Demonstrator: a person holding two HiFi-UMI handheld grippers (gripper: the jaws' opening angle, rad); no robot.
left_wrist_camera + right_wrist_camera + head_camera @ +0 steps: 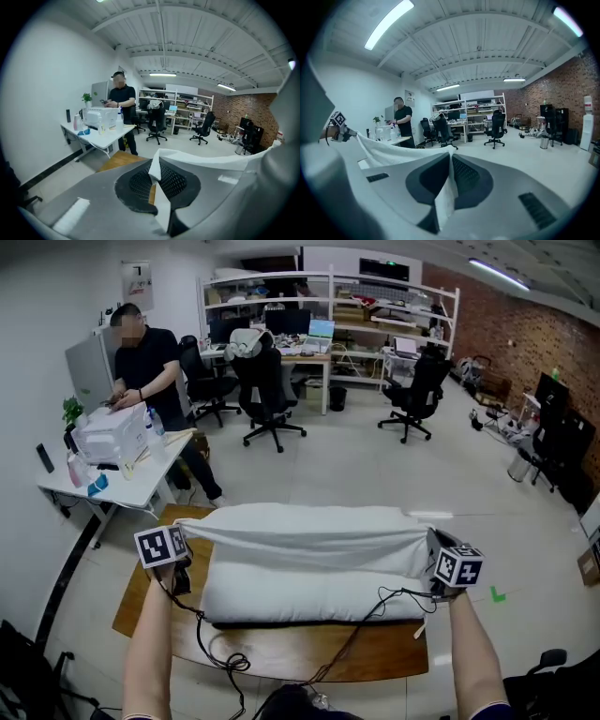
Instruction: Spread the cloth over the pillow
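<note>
A white pillow [309,594] lies along a wooden table [309,654]. Just above it, a white cloth [309,536] hangs stretched in a long band between my two grippers. My left gripper [180,542] is shut on the cloth's left corner, beyond the pillow's left end. My right gripper [433,557] is shut on the right corner, at the pillow's right end. In the left gripper view the cloth [158,187] is pinched between the pads of the left gripper [154,176]. The right gripper view shows the same grip by the right gripper [450,171], with the cloth [384,151] running off to the left.
Black cables [361,624] trail from both grippers across the pillow and table. A white desk [112,474] with a printer stands at the left, and a person [150,371] is beside it. Office chairs [267,390] and shelves stand farther back on the open floor.
</note>
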